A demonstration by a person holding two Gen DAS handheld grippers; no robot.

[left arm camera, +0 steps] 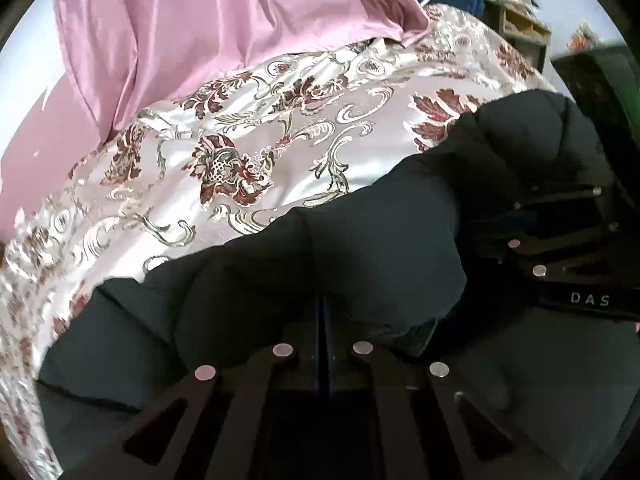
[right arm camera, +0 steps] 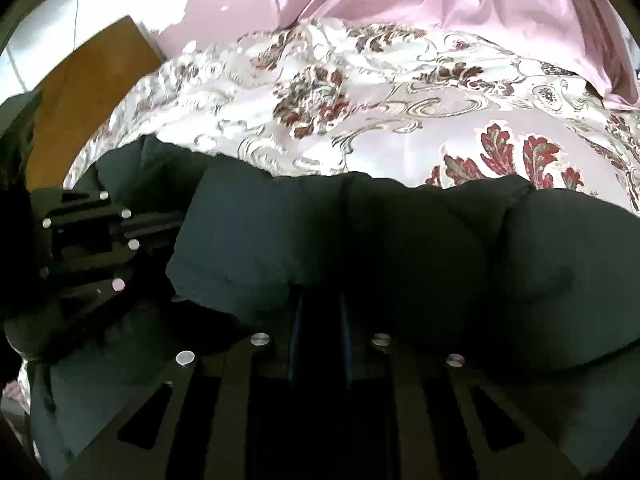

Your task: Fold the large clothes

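- Left gripper [left arm camera: 324, 320] closed on the edge of the black puffy jacket [left arm camera: 320, 248], fingers nearly together.
- Right gripper [right arm camera: 320, 312] pinching the same jacket, just beside.
- Jacket quilted, bulging, lying on floral bedspread [left arm camera: 240, 152].

Each camera sits just behind its own gripper and looks forward and down along the fingers, very close to the jacket [left arm camera: 320, 264], which fills the lower half of both views. Both share the bedspread [left arm camera: 240, 152] toward 12 o'clock and the pink sheet [left arm camera: 208, 32] beyond. The left view catches the right gripper [left arm camera: 560, 240] at 3 o'clock; the right view shows the left gripper [right arm camera: 92, 240] at 9 o'clock.
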